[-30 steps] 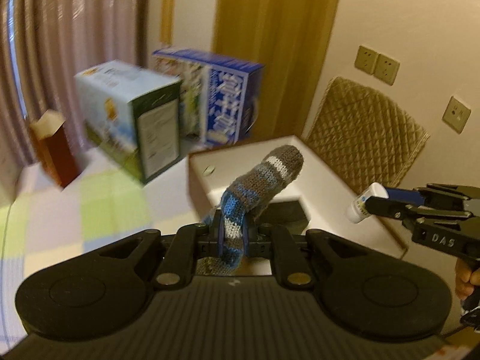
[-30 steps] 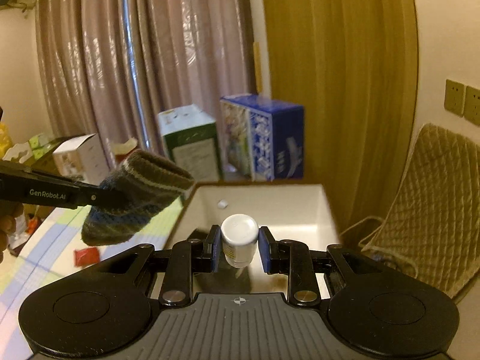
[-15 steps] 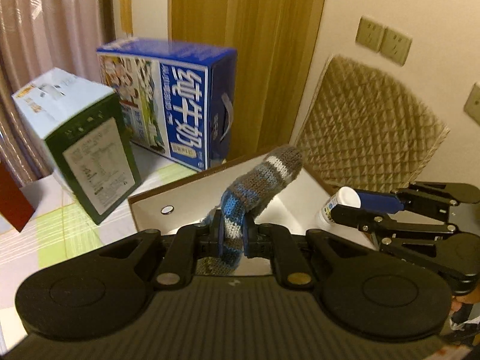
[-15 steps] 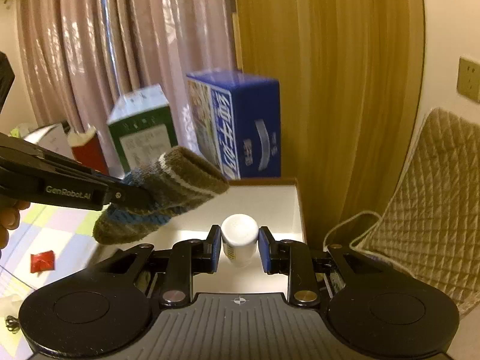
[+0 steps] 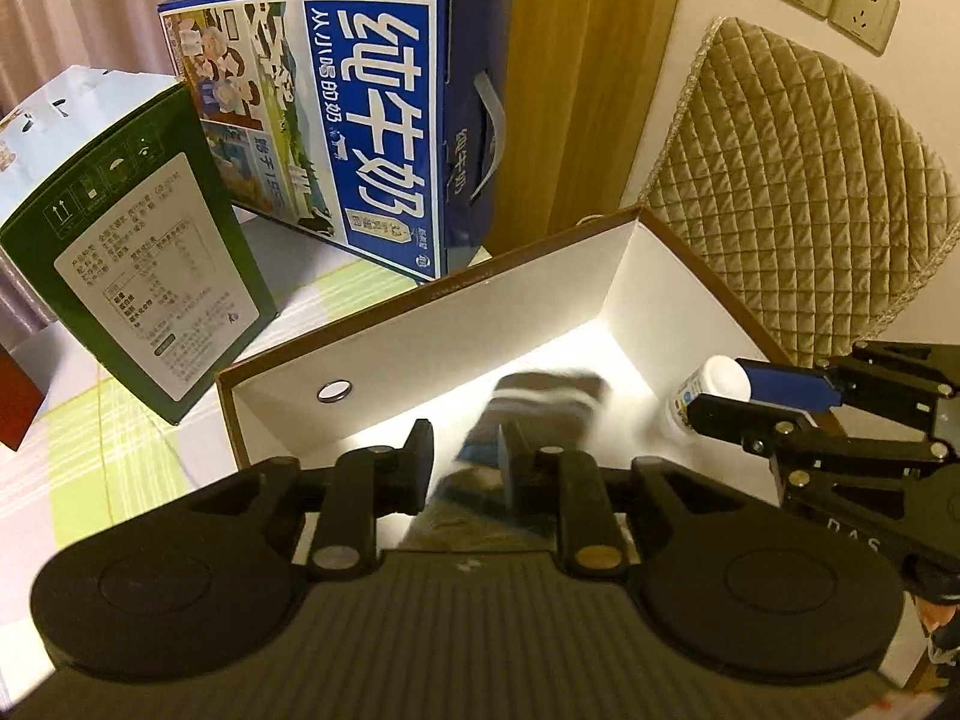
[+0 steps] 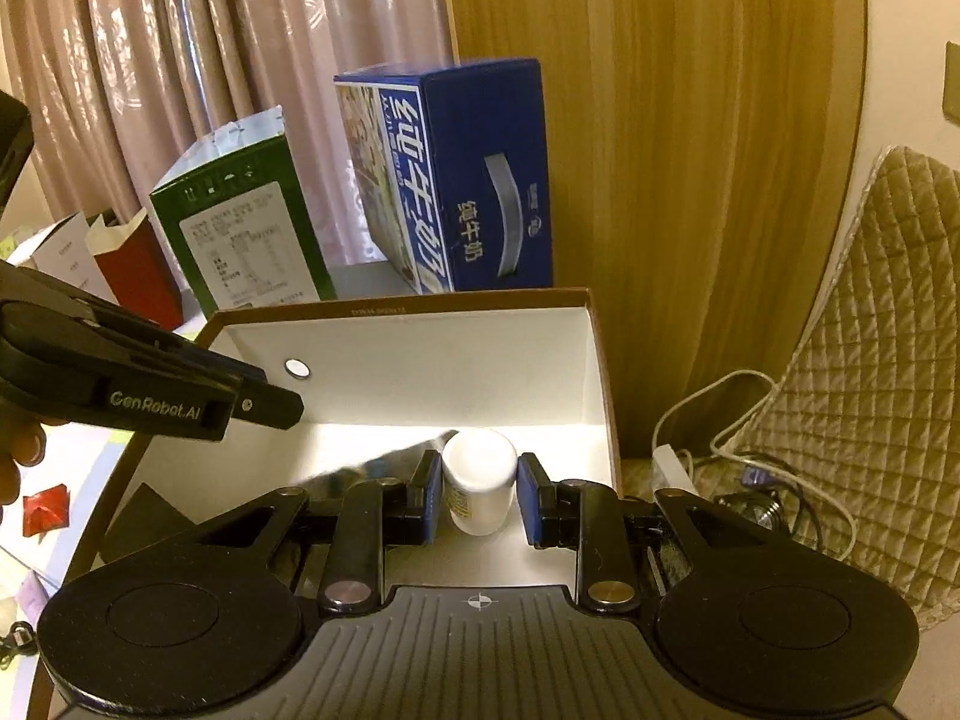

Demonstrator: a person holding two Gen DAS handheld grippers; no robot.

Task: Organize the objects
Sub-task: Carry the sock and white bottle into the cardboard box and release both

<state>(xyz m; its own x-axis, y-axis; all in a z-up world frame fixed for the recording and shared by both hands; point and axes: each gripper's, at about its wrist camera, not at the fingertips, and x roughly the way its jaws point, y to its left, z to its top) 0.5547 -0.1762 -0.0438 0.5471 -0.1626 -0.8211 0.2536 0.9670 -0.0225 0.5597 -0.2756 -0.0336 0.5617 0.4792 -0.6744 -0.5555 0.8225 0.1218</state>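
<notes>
A striped knitted sock (image 5: 540, 408), blurred in motion, is dropping inside the open white box with a brown rim (image 5: 420, 324). My left gripper (image 5: 465, 459) hangs over the box's near side. Its jaws are opening and the pads no longer press on the sock, which shows just past the right finger. In the right wrist view the sock is only a grey streak (image 6: 384, 456). My right gripper (image 6: 480, 498) is shut on a white bottle (image 6: 480, 489) and holds it above the box floor near the right wall. The left gripper's tip (image 6: 264, 399) juts in from the left.
A blue milk carton case (image 5: 360, 120) and a green box (image 5: 150, 270) stand just behind the white box. A red box (image 6: 138, 276) is further left. A quilted chair (image 5: 810, 180) stands on the right, with cables and a power strip (image 6: 720, 468) on the floor.
The left jaws have parted and let go of the sock, which now falls into the box. Both grippers have come down and closer over the box, the bottle still held.
</notes>
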